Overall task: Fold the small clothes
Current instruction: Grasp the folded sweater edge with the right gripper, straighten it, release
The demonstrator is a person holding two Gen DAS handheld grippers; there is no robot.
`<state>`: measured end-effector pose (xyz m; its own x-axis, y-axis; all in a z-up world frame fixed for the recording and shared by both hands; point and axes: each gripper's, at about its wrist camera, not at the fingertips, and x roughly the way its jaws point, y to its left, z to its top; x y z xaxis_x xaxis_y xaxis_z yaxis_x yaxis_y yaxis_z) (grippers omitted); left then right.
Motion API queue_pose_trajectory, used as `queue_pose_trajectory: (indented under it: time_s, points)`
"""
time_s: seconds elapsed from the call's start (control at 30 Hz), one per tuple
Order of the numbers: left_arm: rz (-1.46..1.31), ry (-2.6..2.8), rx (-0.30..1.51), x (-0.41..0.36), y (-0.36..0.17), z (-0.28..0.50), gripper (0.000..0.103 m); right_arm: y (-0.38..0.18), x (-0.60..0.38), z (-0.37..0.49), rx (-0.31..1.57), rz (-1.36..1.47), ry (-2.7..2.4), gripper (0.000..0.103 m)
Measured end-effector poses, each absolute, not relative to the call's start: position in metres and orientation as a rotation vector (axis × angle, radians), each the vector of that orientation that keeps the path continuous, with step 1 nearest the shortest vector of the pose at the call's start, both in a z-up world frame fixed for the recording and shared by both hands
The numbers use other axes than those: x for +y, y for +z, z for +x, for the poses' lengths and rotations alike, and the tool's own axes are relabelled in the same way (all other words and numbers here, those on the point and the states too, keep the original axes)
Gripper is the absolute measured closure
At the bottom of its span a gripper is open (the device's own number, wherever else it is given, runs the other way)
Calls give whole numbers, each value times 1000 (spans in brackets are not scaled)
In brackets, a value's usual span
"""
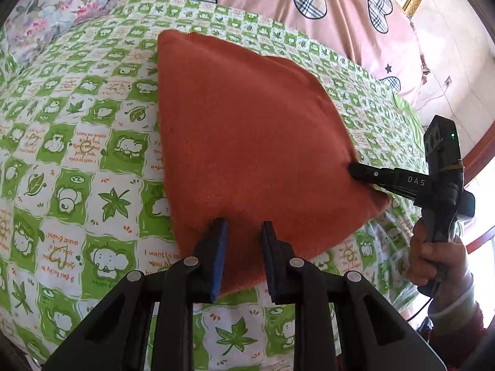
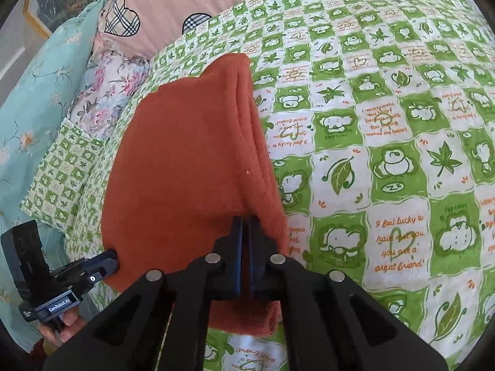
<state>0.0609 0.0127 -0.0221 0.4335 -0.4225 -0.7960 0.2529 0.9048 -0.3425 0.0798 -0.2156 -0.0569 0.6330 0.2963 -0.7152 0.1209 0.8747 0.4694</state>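
The folded orange cloth (image 1: 247, 142) lies on the bed (image 1: 80, 142), straight ahead of both tools. The left hand-held gripper (image 1: 243, 241) stands open over its near edge. The right hand-held gripper (image 2: 246, 232) is clamped on its near corner.

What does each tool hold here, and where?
Right tool pinches the folded rust-orange knit garment at its near layered edge; left tool is open, holding nothing.

Folded garment (image 1: 244, 130) on bedsheet (image 1: 77, 142) (pillows (image 1: 309, 3) behind).
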Motion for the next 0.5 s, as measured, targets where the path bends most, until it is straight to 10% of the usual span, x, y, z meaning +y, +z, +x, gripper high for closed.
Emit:
queue_pose_trajectory:
  time_s: [0.5]
  points:
    - [-195, -355, 1051, 15, -12, 48, 79, -39, -205, 32, 865, 444, 67, 96]
